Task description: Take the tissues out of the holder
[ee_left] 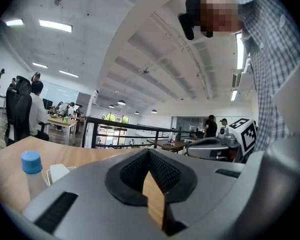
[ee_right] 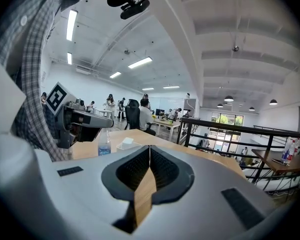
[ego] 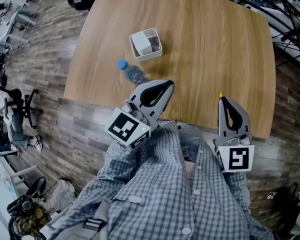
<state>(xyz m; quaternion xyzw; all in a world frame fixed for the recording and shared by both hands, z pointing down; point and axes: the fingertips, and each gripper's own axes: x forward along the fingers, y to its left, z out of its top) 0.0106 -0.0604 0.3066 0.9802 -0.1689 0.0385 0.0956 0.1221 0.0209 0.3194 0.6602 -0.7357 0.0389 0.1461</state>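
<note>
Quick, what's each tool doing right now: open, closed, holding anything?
Left tool: closed, holding nothing.
Right tool: closed, holding nothing.

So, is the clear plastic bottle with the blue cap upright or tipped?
Upright: clear bottle stands on the wooden table, blue cap on top, in both gripper views.

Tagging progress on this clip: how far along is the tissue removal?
Done: nothing yet. The tissues sit inside the holder on the table.
In hand: nothing. The left gripper and right gripper are both shut and empty, at the table's near edge, short of the holder.
Left: reach past the bottle, grip the tissues and pull them out.
</note>
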